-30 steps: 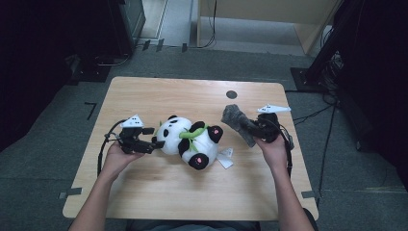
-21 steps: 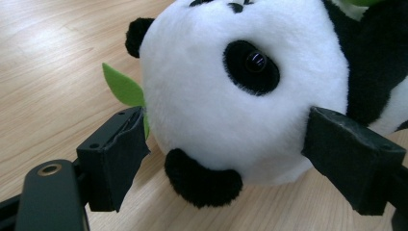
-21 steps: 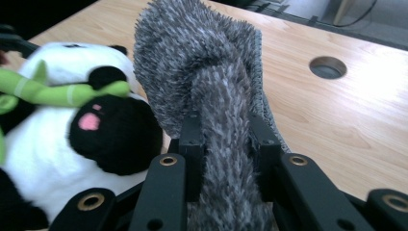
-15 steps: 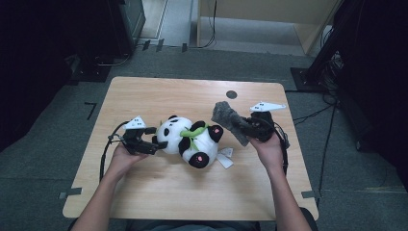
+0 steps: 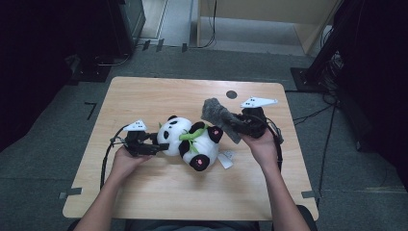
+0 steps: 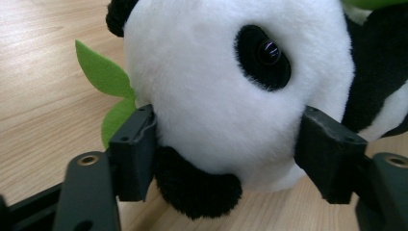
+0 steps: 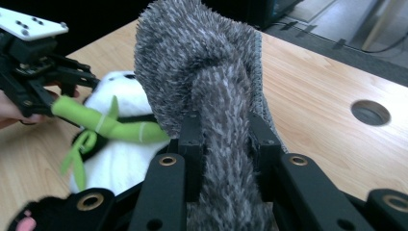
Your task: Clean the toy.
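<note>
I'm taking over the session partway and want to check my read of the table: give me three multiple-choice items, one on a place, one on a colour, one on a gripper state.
1. Where does the panda plush toy lie?
A. on the floor left of the table
B. on the wooden table, between the two grippers
C. over the round hole in the table

2. What colour is the bamboo stalk on the panda?
A. green
B. red
C. blue

3. What is the right gripper doing?
A. standing open, nothing between its jaws
B. clamped on the panda's leg
C. clamped on a grey furry cloth

Answers: 1 B, the high view shows it mid-table between the hands. 2 A, the right gripper view shows it bright green. 3 C, grey fur is squeezed between its jaws there.
</note>
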Tool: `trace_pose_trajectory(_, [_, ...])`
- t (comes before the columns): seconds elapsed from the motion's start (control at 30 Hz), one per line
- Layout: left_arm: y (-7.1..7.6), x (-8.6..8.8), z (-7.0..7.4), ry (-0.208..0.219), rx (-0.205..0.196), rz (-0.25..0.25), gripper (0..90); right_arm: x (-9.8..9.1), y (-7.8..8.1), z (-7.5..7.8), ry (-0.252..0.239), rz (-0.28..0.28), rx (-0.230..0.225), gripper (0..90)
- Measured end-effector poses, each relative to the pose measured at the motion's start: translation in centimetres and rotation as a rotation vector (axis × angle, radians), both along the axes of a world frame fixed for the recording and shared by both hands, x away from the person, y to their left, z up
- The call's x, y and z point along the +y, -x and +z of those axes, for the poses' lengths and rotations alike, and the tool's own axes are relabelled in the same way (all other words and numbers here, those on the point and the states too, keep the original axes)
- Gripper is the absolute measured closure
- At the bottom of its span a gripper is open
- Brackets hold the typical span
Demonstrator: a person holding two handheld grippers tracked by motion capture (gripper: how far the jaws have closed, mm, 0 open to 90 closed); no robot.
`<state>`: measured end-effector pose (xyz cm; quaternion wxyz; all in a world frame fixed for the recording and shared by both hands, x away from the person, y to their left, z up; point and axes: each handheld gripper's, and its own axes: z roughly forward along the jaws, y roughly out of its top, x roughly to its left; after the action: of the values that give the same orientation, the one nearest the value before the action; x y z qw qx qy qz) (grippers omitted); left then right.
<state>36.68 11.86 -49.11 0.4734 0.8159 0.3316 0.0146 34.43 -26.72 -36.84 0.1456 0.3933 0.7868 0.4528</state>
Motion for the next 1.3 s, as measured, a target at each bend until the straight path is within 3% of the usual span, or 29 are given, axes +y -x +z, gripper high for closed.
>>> trace_pose_trajectory(0.2, [0.9,-0.5,0.6,-0.044,0.014,0.049,40.4,1.8,-0.3,1.3,0.005,0.048,-0.020,73.6])
trace_pose_trajectory(0.33, [1.6,-0.5,0.5,-0.021,0.027,0.082,40.0,3.5,-0.8,2.4,0.009,0.097,-0.041,73.8])
trace_pose_trajectory(0.5, [2.3,-0.4,0.1,0.004,-0.001,0.108,37.9,6.1,-1.8,2.8,-0.016,0.168,-0.034,73.8])
trace_pose_trajectory(0.67, [2.4,-0.4,-0.1,0.017,-0.005,0.119,36.9,9.1,-2.5,1.8,0.004,0.242,-0.013,73.7])
trace_pose_trajectory(1.0, [2.6,-0.3,-0.3,0.025,-0.008,0.121,33.7,12.8,-3.7,-0.9,0.060,0.307,0.038,73.6])
trace_pose_trajectory(1.13, [2.7,-0.4,-0.4,0.019,-0.030,0.118,28.5,13.6,-4.1,-2.4,0.091,0.311,0.061,73.2])
trace_pose_trajectory(1.3, [2.8,-0.4,-0.2,0.016,-0.025,0.113,20.3,13.5,-4.8,-3.0,0.076,0.303,0.089,73.6])
